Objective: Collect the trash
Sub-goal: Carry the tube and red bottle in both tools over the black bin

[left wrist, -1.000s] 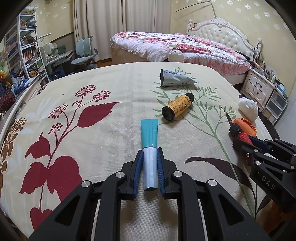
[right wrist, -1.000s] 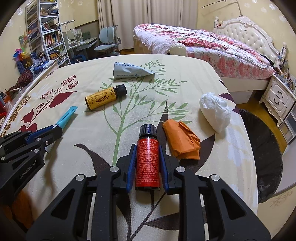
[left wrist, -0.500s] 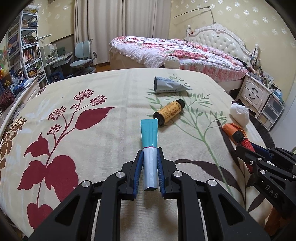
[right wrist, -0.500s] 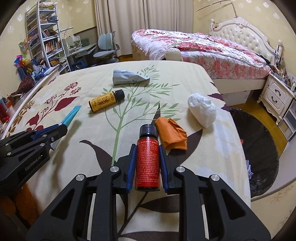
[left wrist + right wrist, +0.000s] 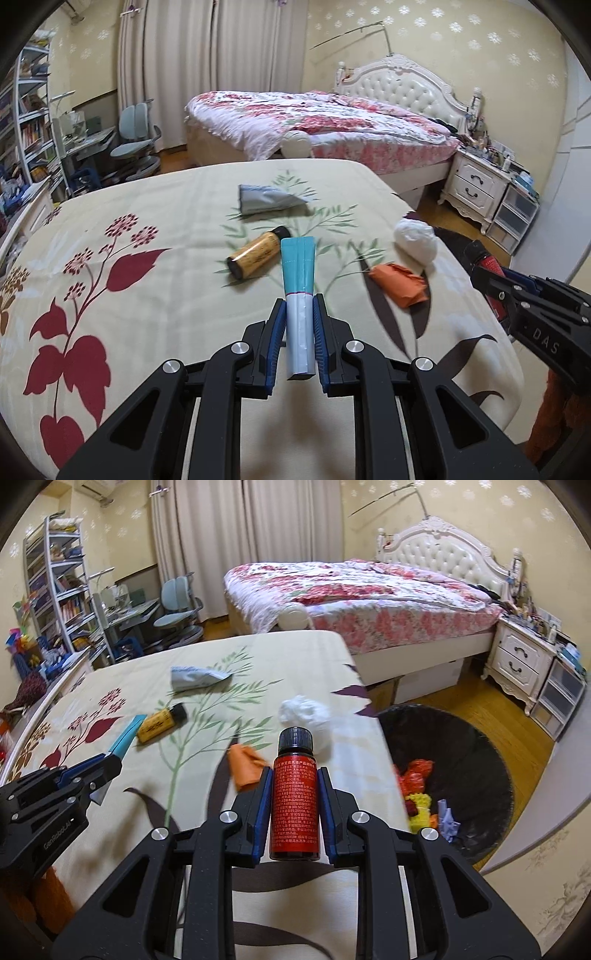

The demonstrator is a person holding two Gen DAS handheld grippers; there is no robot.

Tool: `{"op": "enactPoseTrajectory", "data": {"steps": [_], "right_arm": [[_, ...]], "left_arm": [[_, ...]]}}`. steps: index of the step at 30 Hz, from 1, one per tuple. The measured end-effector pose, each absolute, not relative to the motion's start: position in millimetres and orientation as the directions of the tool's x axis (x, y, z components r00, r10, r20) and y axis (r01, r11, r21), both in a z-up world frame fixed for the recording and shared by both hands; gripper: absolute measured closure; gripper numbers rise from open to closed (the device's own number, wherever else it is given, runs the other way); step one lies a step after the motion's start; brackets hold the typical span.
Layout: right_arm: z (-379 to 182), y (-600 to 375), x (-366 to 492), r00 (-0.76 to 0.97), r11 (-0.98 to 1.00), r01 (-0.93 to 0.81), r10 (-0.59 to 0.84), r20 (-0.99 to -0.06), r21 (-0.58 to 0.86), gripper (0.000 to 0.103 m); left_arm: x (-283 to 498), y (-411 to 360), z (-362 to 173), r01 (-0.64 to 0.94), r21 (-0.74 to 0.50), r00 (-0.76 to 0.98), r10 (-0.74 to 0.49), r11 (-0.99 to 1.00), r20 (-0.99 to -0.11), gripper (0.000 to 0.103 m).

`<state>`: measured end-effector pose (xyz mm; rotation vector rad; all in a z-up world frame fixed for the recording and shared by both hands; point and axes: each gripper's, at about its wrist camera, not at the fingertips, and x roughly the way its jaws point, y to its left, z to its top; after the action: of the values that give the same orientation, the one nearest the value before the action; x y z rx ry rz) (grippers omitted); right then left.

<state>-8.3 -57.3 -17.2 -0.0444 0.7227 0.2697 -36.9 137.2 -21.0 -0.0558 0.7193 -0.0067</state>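
Bedspread (image 5: 155,206): matt woven cloth, printed leaves. Tube (image 5: 298,280): glossy plastic, teal over white. Red bottle (image 5: 294,805): smooth glossy label, ribbed black plastic cap. Yellow bottle (image 5: 258,252): glossy. Grey pouch (image 5: 267,199): creased foil-like film. Orange wad (image 5: 400,284): crumpled matt paper. White wad (image 5: 415,240): crinkled tissue or thin plastic, can't tell. Fingers (image 5: 260,812): matt black plastic, blue ribbed rubbery pads, bright metal screws. Bin (image 5: 476,738): black glossy liner. Floor (image 5: 517,723): polished wood.

Each camera sits just behind its own claw, looking forward and downward across the bedspread (image 5: 155,206) toward the far bed (image 5: 332,122) at 12 o'clock. The left view catches the right claw (image 5: 484,273) at 3 o'clock; the right view catches the left claw (image 5: 110,766) at 9 o'clock. Both share the bedspread's litter
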Motion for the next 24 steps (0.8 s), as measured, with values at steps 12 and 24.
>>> {"op": "enactPoseTrajectory", "data": {"steps": [12,24], "right_arm": [[-16.7,-132.0,19.7,0.763,0.996,-0.081,0.081,-0.641,0.029,0.08],[-41.5,-192.0,57.0,0.754,0.998,0.04,0.005,-0.656,0.054,0.08]], "left_arm": [[2.5,55.0,-1.4,0.151,-0.031,0.775,-0.138,0.988,-0.617,0.085],[60.4,-29.1,-19.9,0.262,0.006,0.748,-0.199,0.965,-0.633,0.085]]}}
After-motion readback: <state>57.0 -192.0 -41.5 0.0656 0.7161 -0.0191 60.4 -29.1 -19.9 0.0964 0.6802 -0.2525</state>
